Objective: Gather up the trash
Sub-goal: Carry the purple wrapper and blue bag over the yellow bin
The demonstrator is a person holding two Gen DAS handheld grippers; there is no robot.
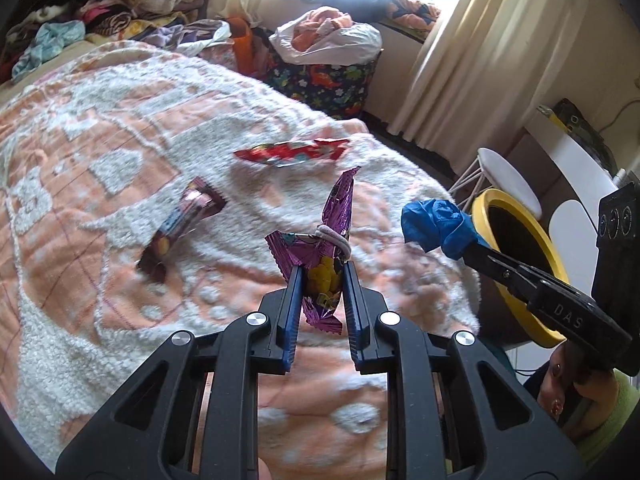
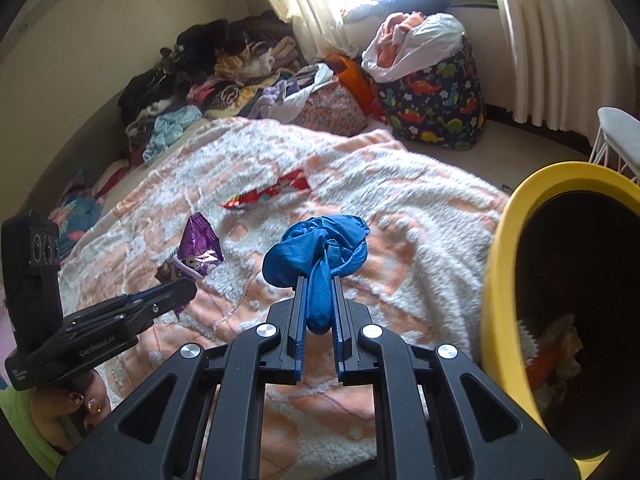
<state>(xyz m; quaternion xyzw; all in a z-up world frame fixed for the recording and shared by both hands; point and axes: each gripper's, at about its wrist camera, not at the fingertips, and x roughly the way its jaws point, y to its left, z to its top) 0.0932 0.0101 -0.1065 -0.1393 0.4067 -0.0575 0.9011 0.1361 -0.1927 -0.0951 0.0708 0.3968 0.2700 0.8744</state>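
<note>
Left wrist: purple wrapper (image 1: pixel 325 280) clamped between left tongs (image 1: pixel 322 276); right tongs (image 2: pixel 319 288) pinch blue glove (image 2: pixel 316 256)

Your left gripper (image 1: pixel 321 276) and right gripper (image 2: pixel 319 286) were black, with blue finger pads (image 1: pixel 291 312), silver screws (image 1: pixel 256 319) and white lettering. You wore lime-green sleeves (image 1: pixel 616 412) and decorated nails (image 2: pixel 93 405).

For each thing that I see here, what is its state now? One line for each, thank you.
left gripper: shut on purple snack bag
purple snack bag: held, crumpled, lifted off the blanket
right gripper: shut on blue glove
blue glove: held, bunched up
red wrapper: lying flat on blanket
brown wrapper: lying on blanket
yellow bin: open, some trash inside
</note>
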